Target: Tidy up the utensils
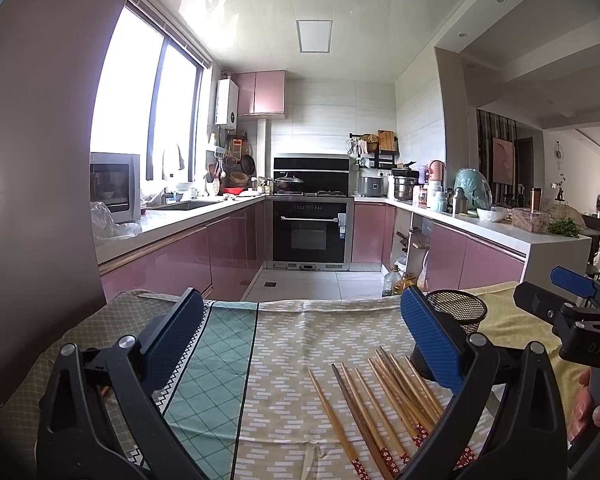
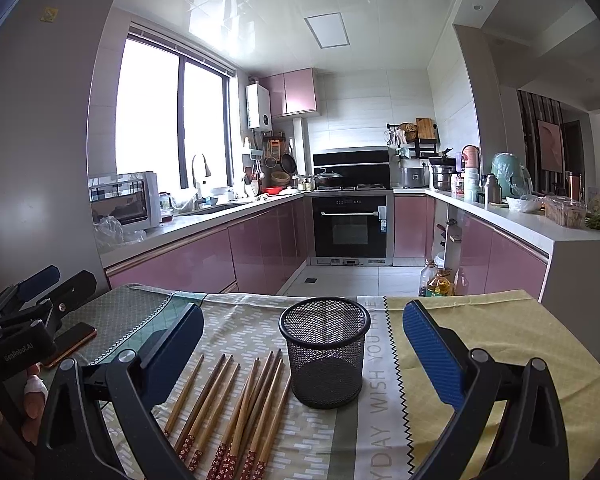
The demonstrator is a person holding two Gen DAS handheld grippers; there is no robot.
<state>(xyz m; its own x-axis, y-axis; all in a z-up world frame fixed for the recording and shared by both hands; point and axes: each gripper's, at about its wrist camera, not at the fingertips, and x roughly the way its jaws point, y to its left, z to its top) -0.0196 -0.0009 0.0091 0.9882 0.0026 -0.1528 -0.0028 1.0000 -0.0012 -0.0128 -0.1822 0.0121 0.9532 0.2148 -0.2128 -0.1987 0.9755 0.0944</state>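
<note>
A loose row of wooden chopsticks [image 2: 236, 404] lies flat on the patterned cloth over the bench, their red flower-printed butt ends toward the near edge and their tips fanning away toward the kitchen. Some touch or cross near the middle of the bunch. Just to their right stands a black wire-mesh cup [image 2: 326, 350], upright, round and open-topped, with nothing inside it that I can see.

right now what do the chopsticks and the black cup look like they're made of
chopsticks: probably wood or bamboo, with a matte brown, grainy look and red flower-patterned ends, likely paint or a wrap.
black cup: seems to be metal wire mesh with a dull black coating; the cloth shows through its see-through grid walls, and it has a solid rim.
</note>
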